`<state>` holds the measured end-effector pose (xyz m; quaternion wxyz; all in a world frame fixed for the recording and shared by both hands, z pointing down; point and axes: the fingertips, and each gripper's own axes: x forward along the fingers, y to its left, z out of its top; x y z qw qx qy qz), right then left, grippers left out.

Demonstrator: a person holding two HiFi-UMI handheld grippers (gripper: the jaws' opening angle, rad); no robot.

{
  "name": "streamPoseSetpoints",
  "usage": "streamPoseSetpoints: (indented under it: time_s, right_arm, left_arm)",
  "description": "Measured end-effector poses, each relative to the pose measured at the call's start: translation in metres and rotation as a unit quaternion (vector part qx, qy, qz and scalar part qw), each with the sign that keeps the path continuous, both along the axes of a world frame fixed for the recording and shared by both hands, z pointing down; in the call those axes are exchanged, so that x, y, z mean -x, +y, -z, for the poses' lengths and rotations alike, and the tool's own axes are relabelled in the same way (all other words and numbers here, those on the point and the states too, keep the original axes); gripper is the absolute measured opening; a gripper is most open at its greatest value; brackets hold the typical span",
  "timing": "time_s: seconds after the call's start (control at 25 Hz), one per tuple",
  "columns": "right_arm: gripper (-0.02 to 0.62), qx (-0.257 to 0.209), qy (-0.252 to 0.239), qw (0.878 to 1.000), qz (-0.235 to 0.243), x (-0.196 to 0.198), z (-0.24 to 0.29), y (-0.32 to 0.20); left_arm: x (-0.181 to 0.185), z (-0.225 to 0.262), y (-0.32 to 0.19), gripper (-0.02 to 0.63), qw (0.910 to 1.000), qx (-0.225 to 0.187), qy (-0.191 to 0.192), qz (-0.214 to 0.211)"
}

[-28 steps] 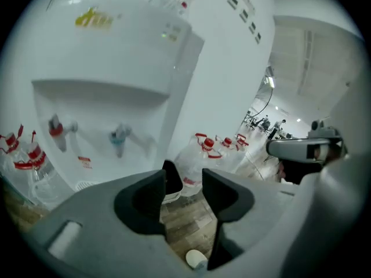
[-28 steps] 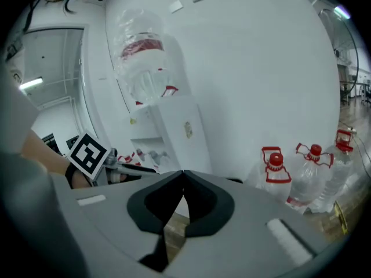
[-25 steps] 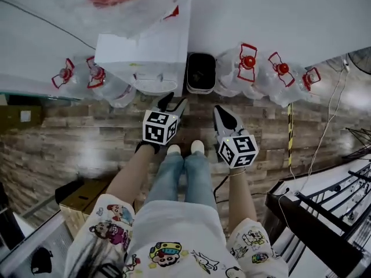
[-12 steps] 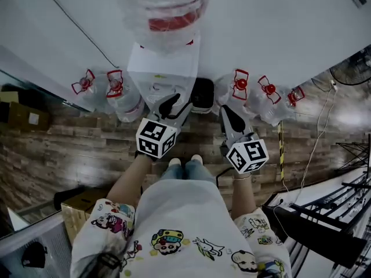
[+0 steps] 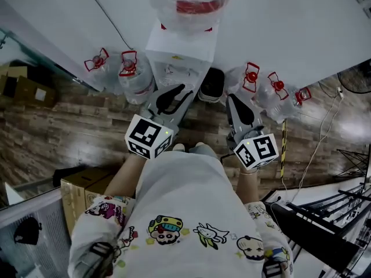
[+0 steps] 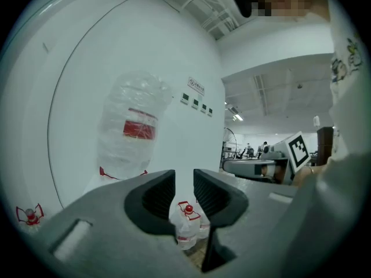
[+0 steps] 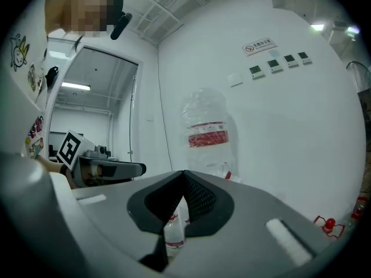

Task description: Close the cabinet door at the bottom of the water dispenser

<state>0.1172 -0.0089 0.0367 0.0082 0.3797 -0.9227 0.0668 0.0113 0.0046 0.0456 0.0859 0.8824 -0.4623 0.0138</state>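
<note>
Left gripper [image 6: 184,181] empty, jaws slightly apart, just been closing. Right gripper [image 7: 184,176] clenched, empty. Ahead, dispenser bottle [image 6: 128,97] bears red label [image 6: 139,130], print illegible.

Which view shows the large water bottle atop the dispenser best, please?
The right gripper view: the water bottle sits near centre, side-on and sharp, red label plain. The left gripper view shows it side-on too, but paler. The head view sees it from above, cut by the top edge.
</note>
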Motion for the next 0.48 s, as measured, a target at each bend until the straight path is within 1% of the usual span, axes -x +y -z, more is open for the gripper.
streamPoseSetpoints:
  time_s: [0.24,0.36,0.48]
  right_arm:
    - [0.008,-0.003,-0.008,1.0,0.005,0.006,-0.005,0.016]
    - [0.008,-0.006,-0.009,1.0,0.01,0.008,-0.006,0.023]
    - [0.008,-0.009,-0.003,1.0,0.011,0.01,-0.01,0.03]
  left_arm:
    - [0.011,-0.013,0.031,0.009,0.9998,0.015,0.0,0.017]
    - [0.014,-0.02,0.04,0.0,0.9993,0.026,0.011,0.024]
    - [0.018,-0.024,0.045,0.0,0.9987,0.027,0.021,0.036]
